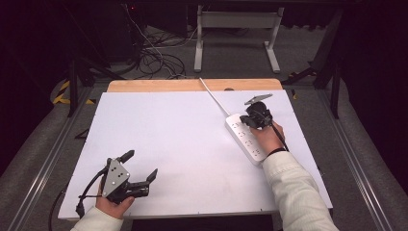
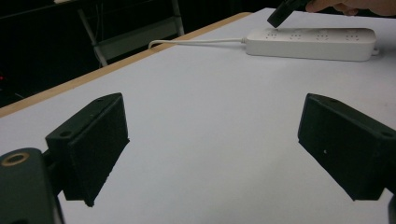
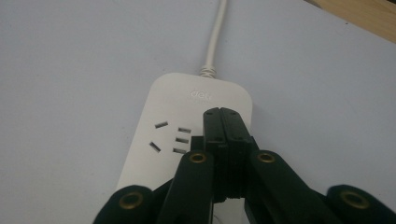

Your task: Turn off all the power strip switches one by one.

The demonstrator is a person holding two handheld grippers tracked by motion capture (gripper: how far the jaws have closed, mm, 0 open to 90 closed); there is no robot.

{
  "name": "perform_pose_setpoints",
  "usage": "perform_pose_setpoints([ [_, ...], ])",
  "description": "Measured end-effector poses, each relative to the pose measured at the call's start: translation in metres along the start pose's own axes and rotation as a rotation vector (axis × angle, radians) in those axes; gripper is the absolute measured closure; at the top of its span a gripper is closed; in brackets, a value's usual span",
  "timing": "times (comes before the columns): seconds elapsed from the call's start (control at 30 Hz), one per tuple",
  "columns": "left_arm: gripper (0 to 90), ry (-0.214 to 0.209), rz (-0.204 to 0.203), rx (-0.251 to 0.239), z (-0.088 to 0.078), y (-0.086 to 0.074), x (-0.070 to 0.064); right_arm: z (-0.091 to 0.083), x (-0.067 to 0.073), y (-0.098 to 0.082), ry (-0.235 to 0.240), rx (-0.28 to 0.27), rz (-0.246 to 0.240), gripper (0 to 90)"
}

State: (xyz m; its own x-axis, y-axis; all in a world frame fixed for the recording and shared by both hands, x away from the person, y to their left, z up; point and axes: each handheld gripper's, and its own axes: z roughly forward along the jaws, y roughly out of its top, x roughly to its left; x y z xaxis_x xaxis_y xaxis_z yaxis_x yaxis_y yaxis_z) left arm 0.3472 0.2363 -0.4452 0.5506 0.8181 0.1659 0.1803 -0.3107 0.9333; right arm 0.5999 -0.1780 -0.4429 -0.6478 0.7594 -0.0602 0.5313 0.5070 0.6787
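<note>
power strip (image 3: 187,140) | right tongs (image 3: 226,116) closed, tips over it | left tongs (image 2: 210,149) wide apart, empty

Bright, evenly lit tabletop; dark surroundings; soft focus.

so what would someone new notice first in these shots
The white power strip on the right side of the white table, its cord trailing off the far edge. The right tongs, shut, sit over its cord end beside the first sockets. At the near left, the left tongs rest wide open with nothing between them.
</note>
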Motion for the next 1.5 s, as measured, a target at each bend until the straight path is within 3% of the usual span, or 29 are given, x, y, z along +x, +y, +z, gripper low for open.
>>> perform_pose_setpoints([
  [0.5, 9.4, -0.002, -0.003, -0.003, -0.0004, 0.0000, -0.0003, 0.0044, 0.0004, -0.0017, -0.006, 0.014, -0.001, 90.0],
  [0.73, 9.4, -0.001, -0.003, -0.003, -0.0006, -0.0001, -0.0007, 0.0049, 0.0015, -0.0023, -0.057, 0.026, -0.013, 90.0],
  [0.8, 9.4, -0.002, -0.003, -0.003, -0.0005, -0.0001, -0.0006, 0.0043, -0.0007, -0.0037, -0.039, 0.020, 0.005, 90.0],
  [1.17, 9.4, -0.002, -0.003, 0.000, 0.0003, -0.0002, -0.0009, 0.0051, 0.0008, -0.0043, -0.029, 0.006, -0.001, 90.0],
  [1.5, 9.4, -0.002, -0.003, 0.001, 0.0003, -0.0003, -0.0009, 0.0050, 0.0042, -0.0076, -0.054, -0.015, -0.006, 90.0],
])
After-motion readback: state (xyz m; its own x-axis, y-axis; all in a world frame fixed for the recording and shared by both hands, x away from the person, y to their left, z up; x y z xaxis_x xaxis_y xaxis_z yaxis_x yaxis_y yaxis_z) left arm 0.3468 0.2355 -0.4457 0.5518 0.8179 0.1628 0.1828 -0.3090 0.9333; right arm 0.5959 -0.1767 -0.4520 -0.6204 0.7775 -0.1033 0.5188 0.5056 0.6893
